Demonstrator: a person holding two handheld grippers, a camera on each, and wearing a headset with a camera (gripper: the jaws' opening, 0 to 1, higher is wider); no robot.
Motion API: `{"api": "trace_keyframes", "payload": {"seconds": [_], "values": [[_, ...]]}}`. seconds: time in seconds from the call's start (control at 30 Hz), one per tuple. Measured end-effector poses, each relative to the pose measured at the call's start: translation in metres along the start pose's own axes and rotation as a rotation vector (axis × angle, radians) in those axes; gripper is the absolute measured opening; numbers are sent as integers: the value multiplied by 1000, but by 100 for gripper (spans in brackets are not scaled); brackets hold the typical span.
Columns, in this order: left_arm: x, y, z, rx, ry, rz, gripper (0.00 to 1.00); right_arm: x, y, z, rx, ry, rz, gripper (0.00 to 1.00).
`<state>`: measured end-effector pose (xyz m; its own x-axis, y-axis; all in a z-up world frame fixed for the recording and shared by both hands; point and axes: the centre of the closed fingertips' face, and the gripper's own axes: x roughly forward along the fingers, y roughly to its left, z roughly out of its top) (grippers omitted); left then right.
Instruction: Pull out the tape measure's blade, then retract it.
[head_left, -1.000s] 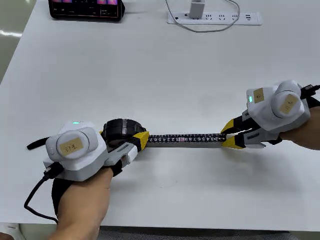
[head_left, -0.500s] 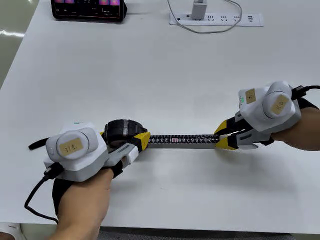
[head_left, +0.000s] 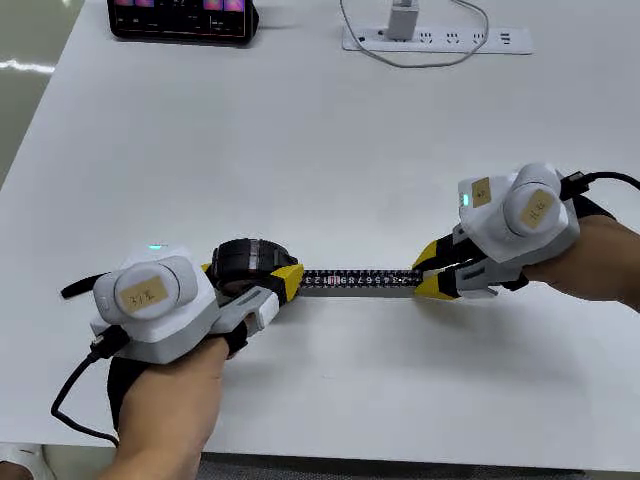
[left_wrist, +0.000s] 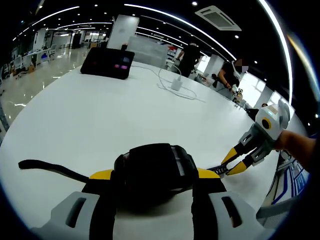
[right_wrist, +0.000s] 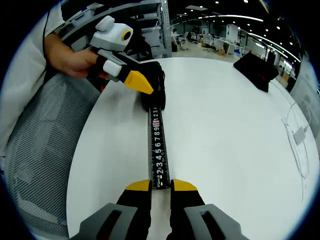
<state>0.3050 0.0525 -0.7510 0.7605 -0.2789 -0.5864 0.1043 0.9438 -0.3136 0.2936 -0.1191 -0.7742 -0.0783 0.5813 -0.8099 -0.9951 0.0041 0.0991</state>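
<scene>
- Black tape measure (head_left: 248, 262) lies on the white table (head_left: 300, 150) near its front edge, clamped between the yellow-tipped jaws of the left gripper (head_left: 245, 275).
- Its blade (head_left: 360, 279) runs flat over the table to the right gripper (head_left: 425, 272), whose jaws pinch the blade's free end.
- In the right gripper view, the blade (right_wrist: 157, 145) is black with white digits up to 9, a red mark, then 1 2 3 4 toward the case.
- Tan stickers (head_left: 143, 293) on both grippers carry handwriting too small to read.
- At the far edge sit a white power strip (head_left: 440, 39) with a charger plugged in, and a dark screen (head_left: 180, 18) whose pink display is unreadable.
</scene>
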Motion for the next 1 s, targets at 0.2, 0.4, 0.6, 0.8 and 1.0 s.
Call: {"api": "trace_keyframes", "payload": {"seconds": [0.2,0.4,0.6,0.8,1.0], "values": [[0,0,0,1,0,-2,56,5,0,6,-1,-10,5,10],[0,0,0,-1,-3,-5,56,10,0,14,1,-26,12,10],[0,0,0,-5,-2,-7,56,16,0,21,-2,-39,17,10],[1,0,0,-7,-2,-9,56,20,0,27,-4,-47,25,10],[0,1,0,-12,-3,-12,57,24,-1,32,-7,-58,29,10]]}}
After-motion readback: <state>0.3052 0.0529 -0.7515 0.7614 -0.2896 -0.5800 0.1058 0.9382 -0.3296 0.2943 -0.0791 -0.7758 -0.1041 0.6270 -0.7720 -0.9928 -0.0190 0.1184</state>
